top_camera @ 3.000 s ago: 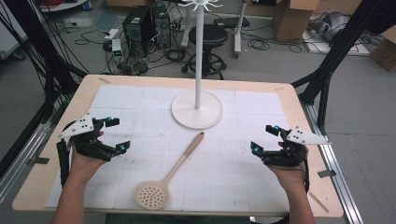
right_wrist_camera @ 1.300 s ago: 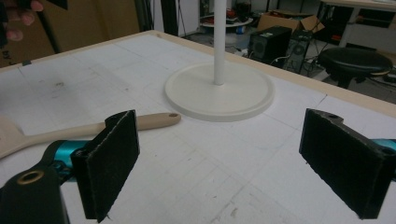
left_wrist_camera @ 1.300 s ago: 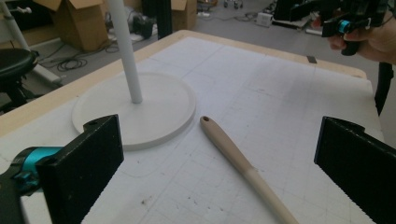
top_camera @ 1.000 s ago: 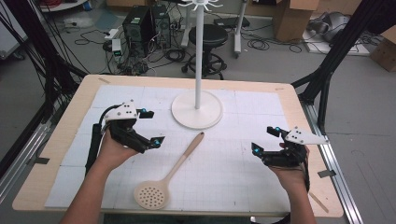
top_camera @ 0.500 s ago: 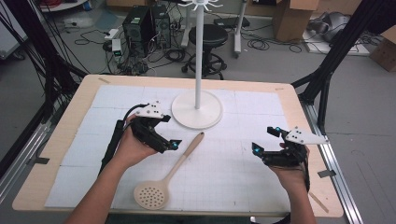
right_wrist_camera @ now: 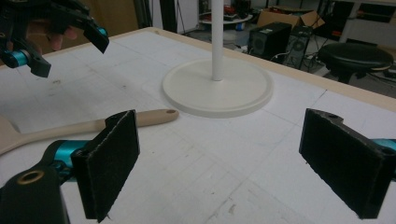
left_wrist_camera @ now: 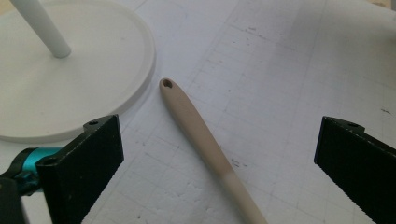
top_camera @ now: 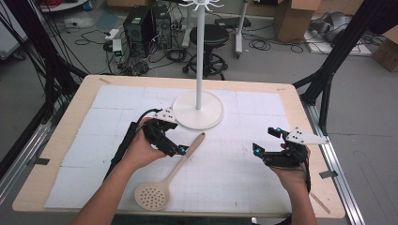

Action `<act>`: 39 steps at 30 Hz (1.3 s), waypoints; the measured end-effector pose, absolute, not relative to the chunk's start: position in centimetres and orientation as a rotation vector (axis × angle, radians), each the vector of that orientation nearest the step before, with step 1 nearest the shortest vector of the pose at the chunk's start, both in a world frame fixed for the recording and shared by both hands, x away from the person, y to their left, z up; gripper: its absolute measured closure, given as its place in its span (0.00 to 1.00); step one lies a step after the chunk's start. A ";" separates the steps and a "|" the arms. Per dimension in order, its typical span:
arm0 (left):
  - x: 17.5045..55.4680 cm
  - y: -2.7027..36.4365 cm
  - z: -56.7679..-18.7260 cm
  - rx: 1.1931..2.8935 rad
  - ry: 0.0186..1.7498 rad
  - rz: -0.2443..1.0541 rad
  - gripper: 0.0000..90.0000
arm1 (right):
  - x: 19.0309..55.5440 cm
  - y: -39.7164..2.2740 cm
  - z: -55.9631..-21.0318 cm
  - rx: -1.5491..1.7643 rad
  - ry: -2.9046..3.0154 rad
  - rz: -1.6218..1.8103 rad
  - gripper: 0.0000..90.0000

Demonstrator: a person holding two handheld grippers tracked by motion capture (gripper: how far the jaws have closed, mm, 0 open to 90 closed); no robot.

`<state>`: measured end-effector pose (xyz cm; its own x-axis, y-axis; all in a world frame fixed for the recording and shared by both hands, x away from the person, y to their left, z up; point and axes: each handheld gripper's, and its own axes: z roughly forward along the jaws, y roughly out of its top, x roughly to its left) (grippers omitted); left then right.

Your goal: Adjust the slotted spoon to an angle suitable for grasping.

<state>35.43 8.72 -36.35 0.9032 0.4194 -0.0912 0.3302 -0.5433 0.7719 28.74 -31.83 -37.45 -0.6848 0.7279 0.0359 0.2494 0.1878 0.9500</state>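
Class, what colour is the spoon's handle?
Beige; the spoon's handle shows best in the left gripper view.

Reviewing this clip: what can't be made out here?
- Stand: its hooked top is cut by the high view's upper edge.
- Spoon: perforated bowl cut off by the left gripper view's bottom edge.
- Left tongs: gap above the handle can't be judged in the high view.

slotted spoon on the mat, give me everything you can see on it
The beige, wood-look slotted spoon lies flat on the white gridded mat. Its round perforated head points toward the person; its slim tapered handle, with a hanging hole at the tip, ends beside the white stand base, apart from it. The open left hand-held gripper straddles the handle; contact can't be seen.
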 end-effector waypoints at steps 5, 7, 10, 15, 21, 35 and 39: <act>35.6 8.0 -37.4 2.252 0.548 0.112 0.02 | 28.8 -31.8 -37.5 0.915 2.046 1.505 0.12; 35.6 7.7 -37.9 2.276 0.552 0.108 0.02 | 28.8 -31.8 -37.5 0.913 2.047 1.504 0.12; 35.6 7.4 -38.3 2.294 0.550 0.093 0.06 | 28.8 -31.7 -37.5 0.915 2.052 1.501 0.12; 35.6 7.0 -39.1 2.338 0.542 0.066 0.13 | 28.8 -31.8 -37.6 0.919 2.049 1.499 0.12; 35.6 6.7 -39.7 2.384 0.561 0.068 0.15 | 28.8 -31.8 -37.6 0.918 2.051 1.498 0.12; 35.8 6.0 -40.7 2.450 0.574 0.059 0.25 | 28.9 -31.8 -37.8 0.925 2.055 1.496 0.12; 35.9 5.7 -41.1 2.474 0.585 0.049 0.26 | 28.9 -31.8 -37.8 0.923 2.050 1.499 0.12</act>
